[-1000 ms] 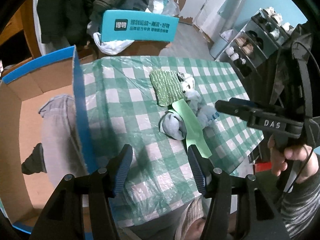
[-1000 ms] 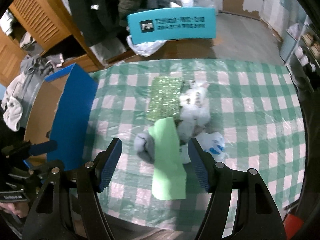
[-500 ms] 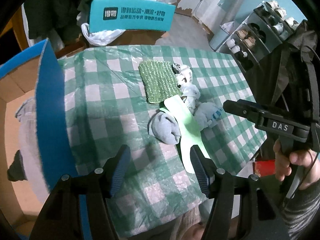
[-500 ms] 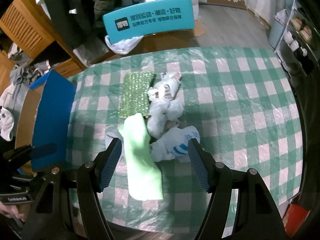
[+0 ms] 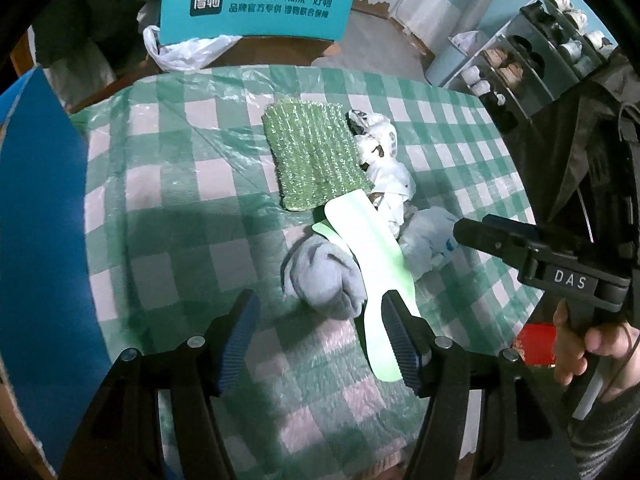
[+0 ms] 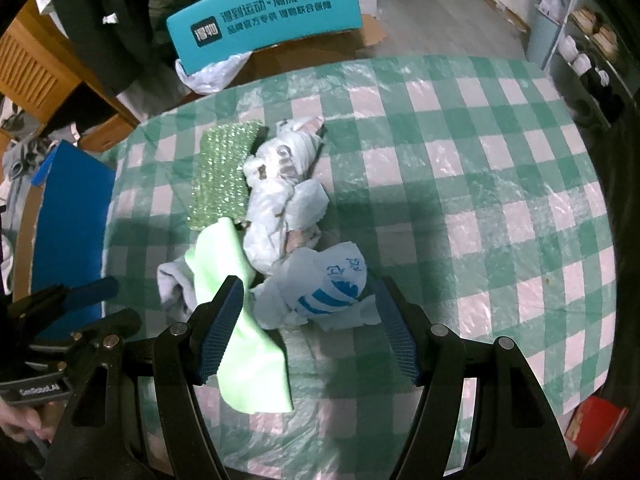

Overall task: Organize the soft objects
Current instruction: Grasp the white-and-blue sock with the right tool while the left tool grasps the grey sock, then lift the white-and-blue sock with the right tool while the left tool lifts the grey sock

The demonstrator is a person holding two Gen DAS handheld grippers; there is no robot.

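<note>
Left gripper [image 5: 318, 326] and right gripper [image 6: 310, 322] both spread wide, empty, above socks [image 6: 320, 288]

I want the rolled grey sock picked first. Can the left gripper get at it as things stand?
Probably yes. The grey sock lies just ahead of the open left gripper, nothing between. The green cloth drapes over its right side and might get pinched too.

We read white Chinese characters, 得物 in a dark square and a slogan line beside it, on the teal box flap [image 5: 256, 4] beyond the tabletop. "DAS" stands on the right tool [image 5: 570, 280] in the left wrist view. Blue characters on the white sock [image 6: 332, 280] are illegible.
</note>
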